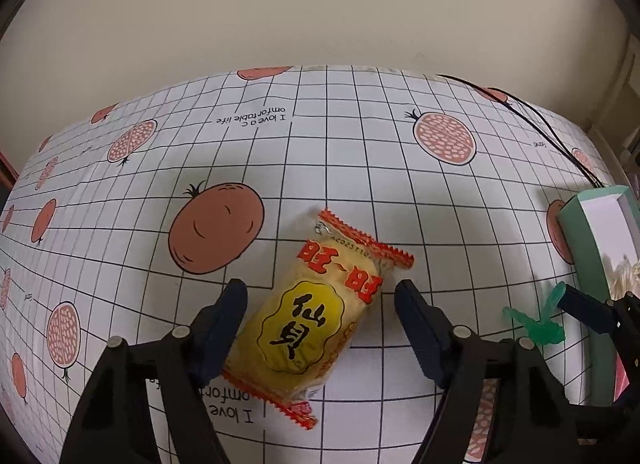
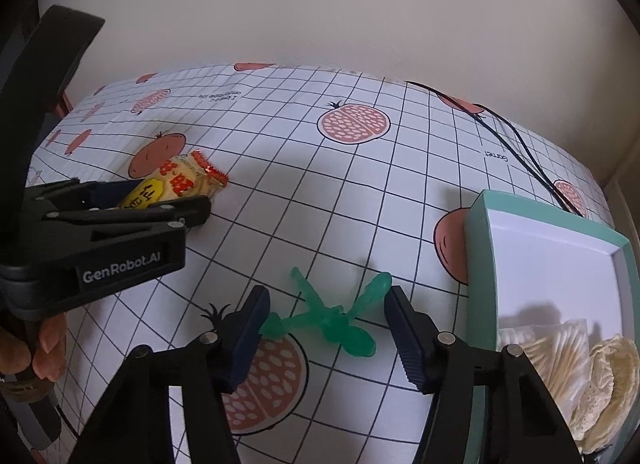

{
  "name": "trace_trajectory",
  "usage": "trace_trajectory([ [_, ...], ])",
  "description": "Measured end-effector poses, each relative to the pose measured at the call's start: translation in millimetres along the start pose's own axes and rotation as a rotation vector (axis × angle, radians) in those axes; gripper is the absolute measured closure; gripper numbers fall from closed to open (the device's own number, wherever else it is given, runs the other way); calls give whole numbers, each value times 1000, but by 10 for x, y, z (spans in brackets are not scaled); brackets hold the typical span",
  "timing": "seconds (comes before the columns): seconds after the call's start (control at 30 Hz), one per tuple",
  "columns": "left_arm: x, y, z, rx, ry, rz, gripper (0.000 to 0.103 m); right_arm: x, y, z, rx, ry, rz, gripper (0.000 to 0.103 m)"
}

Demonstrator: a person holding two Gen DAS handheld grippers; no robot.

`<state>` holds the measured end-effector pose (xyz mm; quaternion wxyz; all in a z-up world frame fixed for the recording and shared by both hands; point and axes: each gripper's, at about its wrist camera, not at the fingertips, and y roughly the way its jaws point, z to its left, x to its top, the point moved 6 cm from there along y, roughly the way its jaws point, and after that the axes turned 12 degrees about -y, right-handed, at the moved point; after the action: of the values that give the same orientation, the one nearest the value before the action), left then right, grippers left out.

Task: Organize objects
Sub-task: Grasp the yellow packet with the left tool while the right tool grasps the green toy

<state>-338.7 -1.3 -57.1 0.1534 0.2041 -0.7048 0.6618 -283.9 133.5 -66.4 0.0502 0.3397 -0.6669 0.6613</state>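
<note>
A yellow snack packet with red crimped ends [image 1: 320,316] lies on the checked tablecloth between the fingers of my open left gripper [image 1: 320,296]; the left finger touches or nearly touches its side. The packet also shows in the right wrist view [image 2: 176,183], partly behind the left gripper [image 2: 132,203]. A green plastic dragonfly toy [image 2: 332,318] lies flat between the fingers of my open right gripper [image 2: 326,304], its tail tip close to the left finger. The toy also shows in the left wrist view [image 1: 540,324].
A teal open box [image 2: 480,248] with a white inside stands at the right and holds pale, lacy items [image 2: 576,360]. It also shows in the left wrist view [image 1: 580,248]. Black cables [image 2: 516,147] run across the far right of the tablecloth [image 2: 320,199]. A beige wall stands behind the table.
</note>
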Motion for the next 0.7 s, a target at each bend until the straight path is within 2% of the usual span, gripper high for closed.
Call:
trace_trajectory([
  [0.3,-26,-39,-57,-29,1,8,54,10,-13,24,12,-8,-17,48],
  [0.5,-52,-66,-61,-31,3,8,63,3,-31,35,28,-5,-23,53],
  [0.7,-70,-78,-55,-26,-9,14,65,-2,-56,8,62,26,-33,55],
])
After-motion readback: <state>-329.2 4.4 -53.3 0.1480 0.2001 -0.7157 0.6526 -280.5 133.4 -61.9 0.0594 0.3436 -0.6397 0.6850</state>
